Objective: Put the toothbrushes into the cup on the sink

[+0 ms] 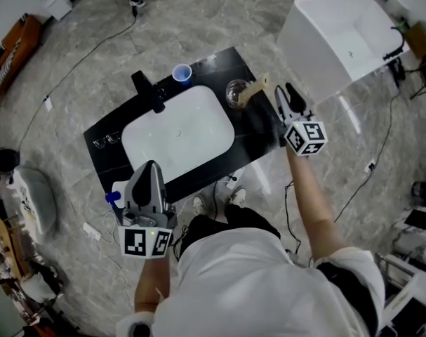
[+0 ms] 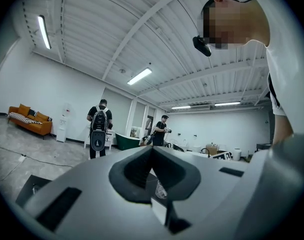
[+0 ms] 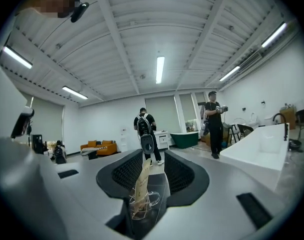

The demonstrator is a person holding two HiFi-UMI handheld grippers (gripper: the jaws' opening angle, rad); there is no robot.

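Note:
A clear glass cup (image 1: 235, 93) stands on the black counter (image 1: 251, 142) to the right of the white basin (image 1: 177, 133). A tan paper-wrapped toothbrush (image 1: 256, 88) leans in it, top end toward my right gripper (image 1: 283, 95). In the right gripper view the wrapped toothbrush (image 3: 141, 176) stands in the glass (image 3: 141, 204) just beyond the jaws of the right gripper (image 3: 153, 156), which are apart and not touching it. My left gripper (image 1: 153, 168) hovers at the counter's front left corner, shut with nothing held (image 2: 152, 149). A small blue item (image 1: 112, 197) lies beside it.
A blue cup (image 1: 182, 72) and a black faucet (image 1: 151, 91) stand at the back of the counter. A white bathtub (image 1: 339, 37) is off to the right. Cables run over the marble floor. People stand in the room beyond.

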